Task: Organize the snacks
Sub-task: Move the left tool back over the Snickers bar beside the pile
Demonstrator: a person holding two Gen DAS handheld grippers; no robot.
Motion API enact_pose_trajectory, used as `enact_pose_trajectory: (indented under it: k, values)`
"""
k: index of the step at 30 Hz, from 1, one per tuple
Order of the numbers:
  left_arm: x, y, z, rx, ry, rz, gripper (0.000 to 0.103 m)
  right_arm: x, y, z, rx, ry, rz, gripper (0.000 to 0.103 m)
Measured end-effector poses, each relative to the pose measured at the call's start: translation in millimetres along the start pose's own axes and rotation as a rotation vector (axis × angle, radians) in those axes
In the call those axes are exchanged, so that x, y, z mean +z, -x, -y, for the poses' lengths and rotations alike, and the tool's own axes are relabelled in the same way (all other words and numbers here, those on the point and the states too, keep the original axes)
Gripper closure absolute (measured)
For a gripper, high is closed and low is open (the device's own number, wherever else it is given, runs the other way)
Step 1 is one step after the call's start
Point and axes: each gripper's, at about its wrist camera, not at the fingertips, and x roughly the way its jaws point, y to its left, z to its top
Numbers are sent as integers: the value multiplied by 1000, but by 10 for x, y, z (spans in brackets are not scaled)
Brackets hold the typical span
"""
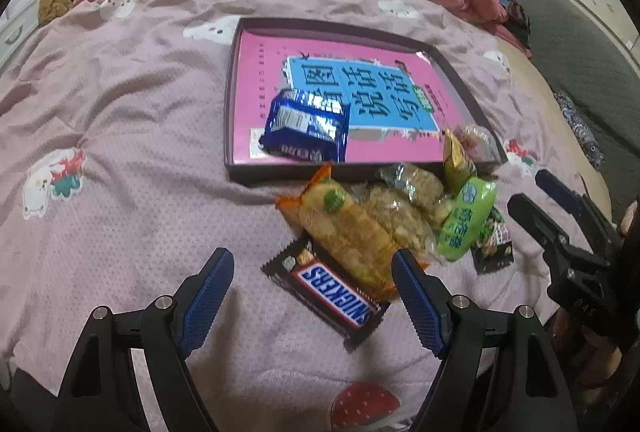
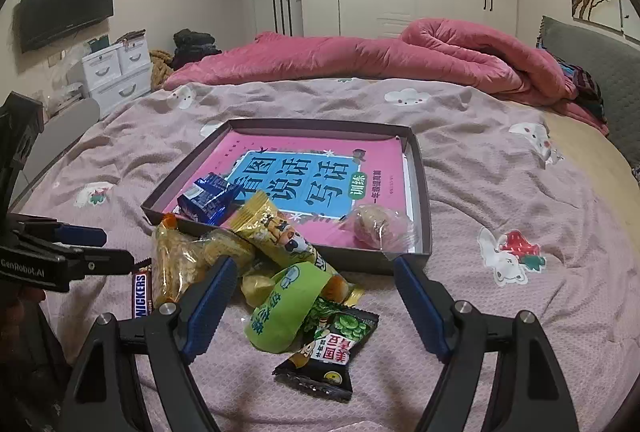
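A dark shallow box (image 1: 236, 168) (image 2: 425, 192) with a pink and blue book in it lies on the bed. A blue snack pack (image 1: 304, 130) (image 2: 206, 198) and a clear-wrapped pastry (image 2: 374, 226) lie inside it. In front of it is a pile: a Snickers bar (image 1: 334, 294) (image 2: 142, 294), an orange-ended pack (image 1: 344, 228), a yellow pack (image 2: 276, 228), a green pack (image 1: 464, 216) (image 2: 286, 302) and a black pack (image 2: 328, 348). My left gripper (image 1: 314, 286) is open over the Snickers bar. My right gripper (image 2: 312, 290) is open over the green pack.
The bed has a mauve patterned sheet (image 1: 120, 112) and a rolled pink quilt (image 2: 360, 56) at the back. A grey headboard (image 2: 592, 72) is on the right. White drawers (image 2: 116, 72), a TV and wardrobes stand beyond the bed.
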Motion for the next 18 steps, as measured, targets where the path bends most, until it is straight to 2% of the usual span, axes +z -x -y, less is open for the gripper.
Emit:
enact_pose_trajectory:
  k: [10,18]
  values:
    - [-160,-143,51,-18,-2,-68,21,-12,6,-26,0,8,-5,23]
    - [-239,-333,164,26,-27,-106,21,-17,-5,-19,0,6,-10,23]
